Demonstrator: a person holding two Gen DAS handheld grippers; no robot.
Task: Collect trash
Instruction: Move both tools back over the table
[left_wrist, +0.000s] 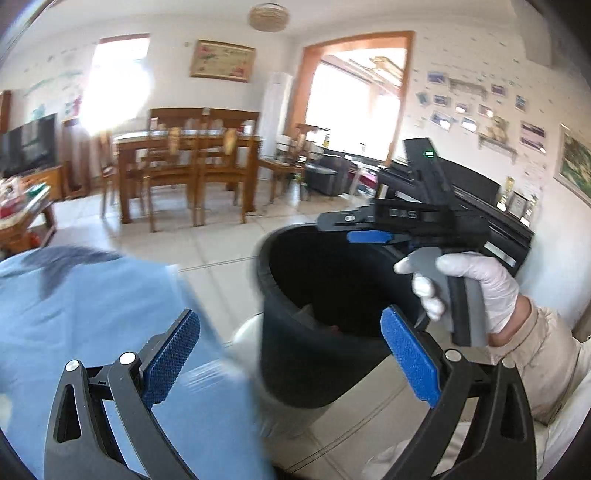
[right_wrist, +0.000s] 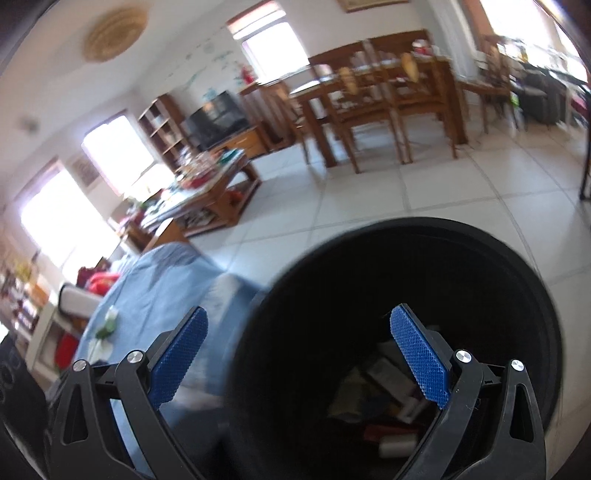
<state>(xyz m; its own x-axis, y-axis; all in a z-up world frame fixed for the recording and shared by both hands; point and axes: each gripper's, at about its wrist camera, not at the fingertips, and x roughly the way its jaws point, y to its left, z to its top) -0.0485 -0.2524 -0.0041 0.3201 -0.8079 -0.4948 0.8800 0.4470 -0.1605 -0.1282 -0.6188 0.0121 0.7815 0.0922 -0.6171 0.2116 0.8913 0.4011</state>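
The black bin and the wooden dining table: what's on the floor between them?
Only bare pale tiles, seen in the right wrist view between the black bin and the wooden dining table.

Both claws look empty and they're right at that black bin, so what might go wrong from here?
1. The right gripper hangs open over the black trash bin, one finger each side of its near rim; dipping lower might knock the bin.
2. The bin sits close beside the blue-covered table, so a bump might push it against the cloth.
3. The left gripper is open beside the bin wall and could clip it.
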